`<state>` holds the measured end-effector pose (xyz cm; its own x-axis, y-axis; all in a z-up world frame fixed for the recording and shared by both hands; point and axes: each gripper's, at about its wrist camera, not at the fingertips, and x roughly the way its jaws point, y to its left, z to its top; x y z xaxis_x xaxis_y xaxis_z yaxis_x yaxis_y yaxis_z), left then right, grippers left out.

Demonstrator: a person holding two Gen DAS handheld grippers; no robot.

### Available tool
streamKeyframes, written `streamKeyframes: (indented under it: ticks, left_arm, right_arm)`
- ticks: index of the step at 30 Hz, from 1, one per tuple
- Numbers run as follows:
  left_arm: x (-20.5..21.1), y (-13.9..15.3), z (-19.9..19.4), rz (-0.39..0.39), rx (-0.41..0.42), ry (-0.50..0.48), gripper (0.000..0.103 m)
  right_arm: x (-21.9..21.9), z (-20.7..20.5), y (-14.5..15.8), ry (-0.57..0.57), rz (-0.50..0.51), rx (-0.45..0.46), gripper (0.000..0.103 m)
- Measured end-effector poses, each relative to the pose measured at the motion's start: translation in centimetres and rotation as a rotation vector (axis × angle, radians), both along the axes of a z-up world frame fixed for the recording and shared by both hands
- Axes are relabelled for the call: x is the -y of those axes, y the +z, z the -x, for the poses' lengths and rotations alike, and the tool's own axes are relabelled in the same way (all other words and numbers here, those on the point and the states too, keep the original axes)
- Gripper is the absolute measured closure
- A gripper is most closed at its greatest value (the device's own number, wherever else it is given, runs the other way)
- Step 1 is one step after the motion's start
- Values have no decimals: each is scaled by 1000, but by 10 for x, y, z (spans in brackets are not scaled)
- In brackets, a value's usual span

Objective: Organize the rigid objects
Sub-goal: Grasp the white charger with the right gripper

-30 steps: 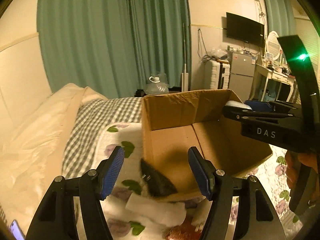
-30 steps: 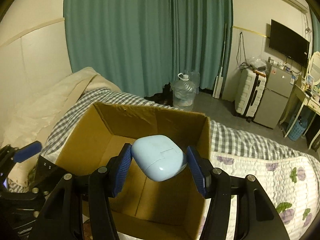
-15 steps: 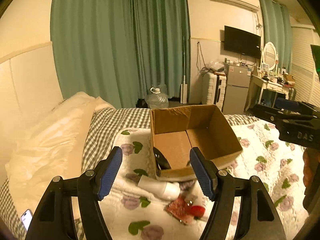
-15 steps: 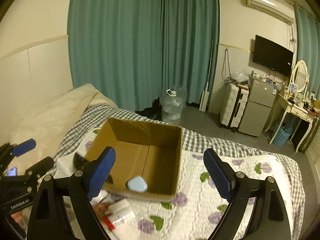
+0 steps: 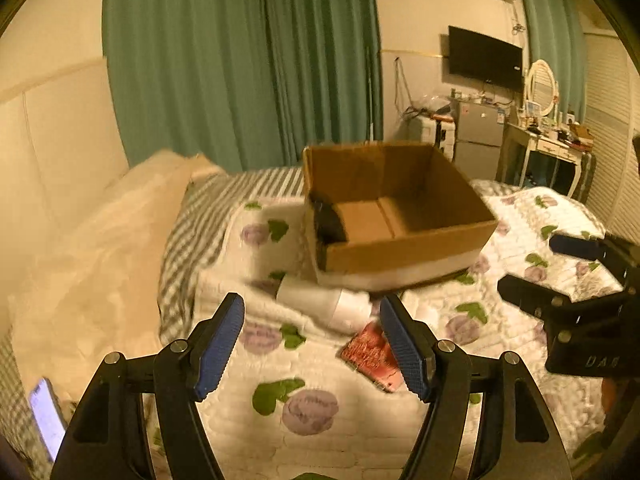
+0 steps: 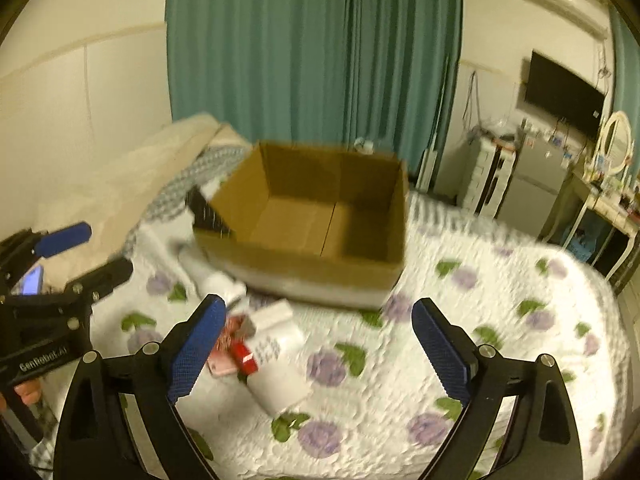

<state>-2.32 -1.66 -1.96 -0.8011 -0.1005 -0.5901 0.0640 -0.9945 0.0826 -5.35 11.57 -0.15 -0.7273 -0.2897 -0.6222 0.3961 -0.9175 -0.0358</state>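
An open cardboard box (image 5: 404, 204) (image 6: 320, 216) sits on the flowered bed quilt. In front of it lie a white bottle (image 5: 324, 304) (image 6: 212, 276), a red patterned packet (image 5: 372, 354) (image 6: 228, 344), a small red item (image 6: 244, 354) and a white container (image 6: 280, 356). My left gripper (image 5: 312, 346) is open and empty, above the quilt short of the bottle and packet. My right gripper (image 6: 320, 348) is wide open and empty, above the pile. The pale blue case is hidden from both views.
A dark object (image 5: 328, 220) leans at the box's left wall. A lit phone (image 5: 46, 412) lies at the bed's left edge. Pillows (image 5: 104, 232) are at left. A fridge (image 5: 478, 136) and a dressing table (image 5: 548, 148) stand beyond the bed.
My right gripper opened and dropped the pale blue case into the box. Both grippers then pulled back and lowered toward the items in front of the box.
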Motion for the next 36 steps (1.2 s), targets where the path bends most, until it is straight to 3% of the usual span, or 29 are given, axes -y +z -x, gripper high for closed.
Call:
streamKeyframes:
  ticks: [9, 22, 26, 32, 36]
  left_arm:
    - [12, -51, 13, -18, 100, 12, 30]
    - [14, -67, 19, -33, 156, 6, 30]
    - [10, -66, 17, -23, 158, -6, 30]
    - [-4, -64, 16, 12, 166, -29, 30]
    - [-19, -64, 20, -11, 178, -56, 30]
  right_arm:
    - [15, 21, -85, 22, -16, 201, 8]
    - [32, 33, -129, 75, -110, 325, 10]
    - [32, 32, -133, 109, -101, 363, 33]
    - [17, 15, -112, 98, -80, 324, 34]
    - [-11, 10, -82, 32, -50, 260, 34]
